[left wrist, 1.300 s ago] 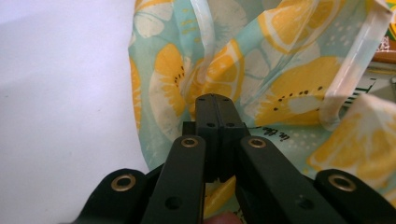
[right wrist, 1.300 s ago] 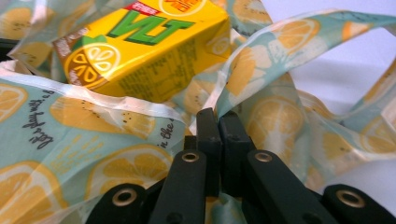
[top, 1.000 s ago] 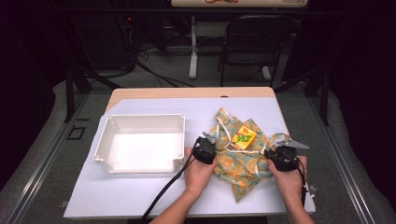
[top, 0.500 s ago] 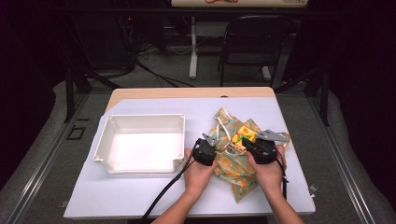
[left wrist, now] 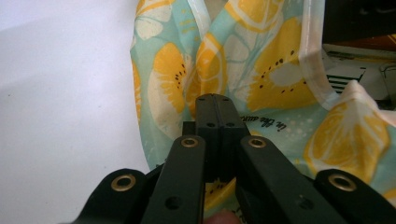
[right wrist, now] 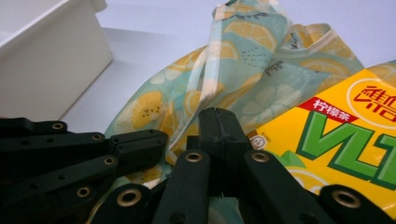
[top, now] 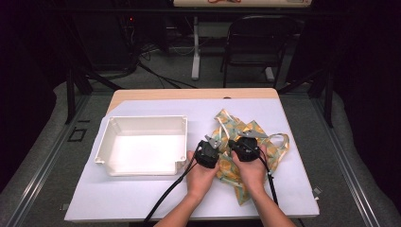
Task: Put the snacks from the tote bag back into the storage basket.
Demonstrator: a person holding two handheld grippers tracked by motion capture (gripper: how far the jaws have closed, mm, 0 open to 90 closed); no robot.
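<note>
yellow carton (right wrist: pixel 336 140): cut off at right edge | bag (right wrist: pixel 261 70): covers its top

The cloth bag (top: pixel 246 142) is pale mint-teal, printed all over with yellow and orange lemon slices with dark seeds, and edged in cream trim. Beside it the drink carton (right wrist: pixel 345 135) is bright yellow with large green letters outlined in white and a red label strip. The bin (top: pixel 142 146) is plain white, the desk (top: pixel 142 198) pale lavender-white with a tan wooden far edge, and both grippers (top: pixel 208 152) (top: pixel 246 147) are black.
</note>
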